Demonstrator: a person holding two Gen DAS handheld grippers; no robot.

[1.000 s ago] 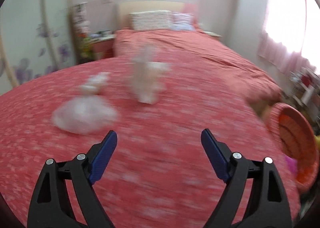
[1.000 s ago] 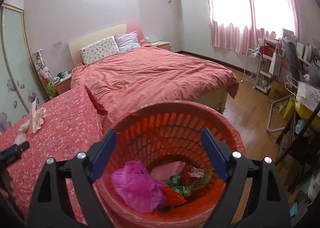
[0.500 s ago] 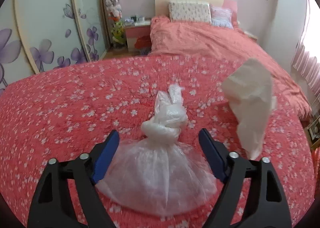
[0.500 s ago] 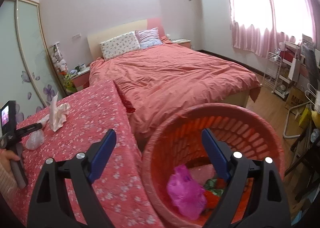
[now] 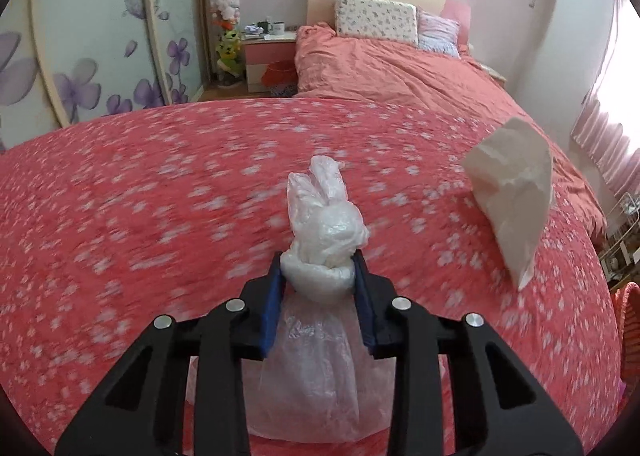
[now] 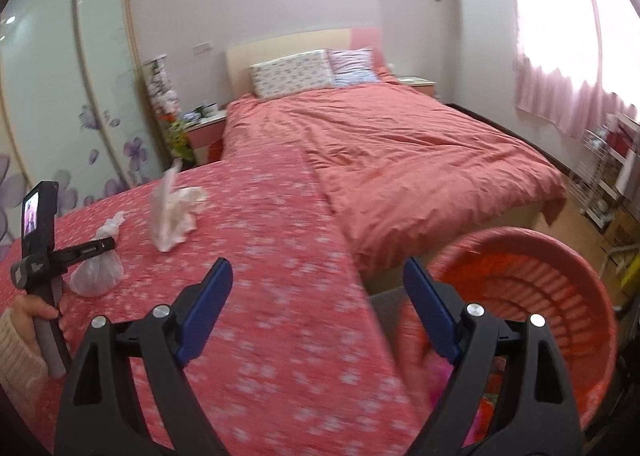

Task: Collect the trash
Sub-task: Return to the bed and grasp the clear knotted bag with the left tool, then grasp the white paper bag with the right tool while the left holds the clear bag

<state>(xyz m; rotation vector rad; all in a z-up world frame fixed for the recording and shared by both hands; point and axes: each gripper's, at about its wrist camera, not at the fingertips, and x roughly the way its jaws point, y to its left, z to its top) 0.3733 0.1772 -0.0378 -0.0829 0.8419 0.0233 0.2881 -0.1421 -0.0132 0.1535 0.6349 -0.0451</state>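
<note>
My left gripper (image 5: 318,276) is shut on the knotted neck of a clear tied plastic bag (image 5: 320,368) that rests on the red flowered cover (image 5: 140,196). The same bag (image 6: 96,272) and the left gripper (image 6: 106,244) show at the left of the right wrist view. A crumpled white paper bag (image 5: 512,192) stands to the right of it; it also shows in the right wrist view (image 6: 172,212). My right gripper (image 6: 316,308) is open and empty, above the cover's edge beside the red trash basket (image 6: 560,296).
A bed with a red duvet (image 6: 400,152) and pillows (image 6: 292,72) lies behind. A nightstand (image 5: 270,56) and a flowered wardrobe (image 5: 80,56) stand at the left. A wire rack (image 6: 604,172) and clutter stand by the window at the right.
My left gripper has closed on the knot of the clear bag. My right gripper has swung left, away from over the basket and toward the cover.
</note>
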